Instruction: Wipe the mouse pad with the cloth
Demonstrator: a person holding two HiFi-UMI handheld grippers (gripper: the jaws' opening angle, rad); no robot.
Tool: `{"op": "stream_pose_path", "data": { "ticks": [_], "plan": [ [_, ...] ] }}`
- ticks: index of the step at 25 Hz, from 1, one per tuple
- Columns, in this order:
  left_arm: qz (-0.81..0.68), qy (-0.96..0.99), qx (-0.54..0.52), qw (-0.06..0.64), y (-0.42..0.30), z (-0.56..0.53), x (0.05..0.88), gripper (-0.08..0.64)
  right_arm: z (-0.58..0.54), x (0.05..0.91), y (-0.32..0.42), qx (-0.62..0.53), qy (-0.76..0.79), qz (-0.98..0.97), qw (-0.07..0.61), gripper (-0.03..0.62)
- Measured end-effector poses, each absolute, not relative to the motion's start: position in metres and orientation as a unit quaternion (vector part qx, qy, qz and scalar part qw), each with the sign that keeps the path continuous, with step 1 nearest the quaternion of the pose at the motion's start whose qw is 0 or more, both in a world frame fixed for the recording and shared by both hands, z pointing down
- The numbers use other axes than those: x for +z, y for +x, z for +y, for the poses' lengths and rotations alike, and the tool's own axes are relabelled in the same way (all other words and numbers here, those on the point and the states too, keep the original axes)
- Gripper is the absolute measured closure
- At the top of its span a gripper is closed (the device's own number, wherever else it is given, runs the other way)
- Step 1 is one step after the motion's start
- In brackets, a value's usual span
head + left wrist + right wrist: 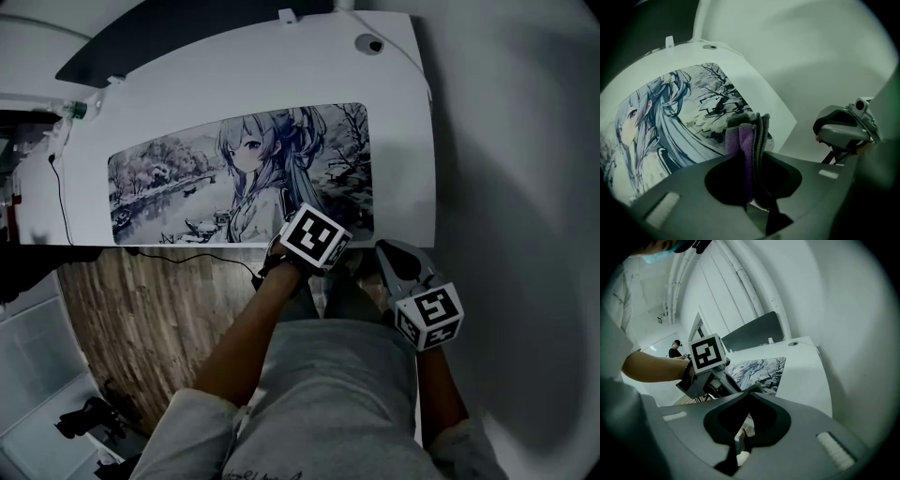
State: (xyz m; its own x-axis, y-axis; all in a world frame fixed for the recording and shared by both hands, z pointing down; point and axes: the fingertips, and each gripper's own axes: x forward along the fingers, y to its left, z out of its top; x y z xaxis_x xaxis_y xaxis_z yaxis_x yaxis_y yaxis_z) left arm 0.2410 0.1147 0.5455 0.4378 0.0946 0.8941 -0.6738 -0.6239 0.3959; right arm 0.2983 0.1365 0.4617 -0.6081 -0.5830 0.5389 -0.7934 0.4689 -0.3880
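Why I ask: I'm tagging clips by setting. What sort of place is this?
Probably an indoor office or lab workroom: a white desk carrying a large illustrated mouse pad, wood-look floor beneath, and another person working in the background.

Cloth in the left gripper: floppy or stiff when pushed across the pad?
Probably floppy: the cloth stands in soft folded layers above the left gripper, shut on it. Its fuzzy pile would likely drag, not slide, on the mouse pad. The free end may fold over when pushed.
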Motion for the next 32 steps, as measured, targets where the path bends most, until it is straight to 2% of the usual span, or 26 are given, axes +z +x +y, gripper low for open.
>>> {"op": "stream_pose_path", "data": {
  "ticks": [10, 20, 28, 32],
  "plan": [
    [-0.160, 0.766, 0.495, 0.379, 0.278, 0.119, 0.545, 0.457, 0.139, 0.462, 0.323, 0.309, 0.431, -0.830, 0.172, 0.585],
    [-0.155, 0.775, 0.485, 0.375, 0.281, 0.120, 0.543, 0.456, 0.139, 0.461, 0.321, 0.309, 0.433, -0.828, 0.176, 0.586],
    [-0.191, 0.822, 0.397, 0.360, 0.260, 0.114, 0.522, 0.455, 0.135, 0.460, 0.298, 0.304, 0.415, -0.836, 0.194, 0.586],
    [-0.212, 0.838, 0.380, 0.329, 0.228, 0.108, 0.508, 0.455, 0.127, 0.451, 0.273, 0.289, 0.404, -0.846, 0.196, 0.586]
  ]
}}
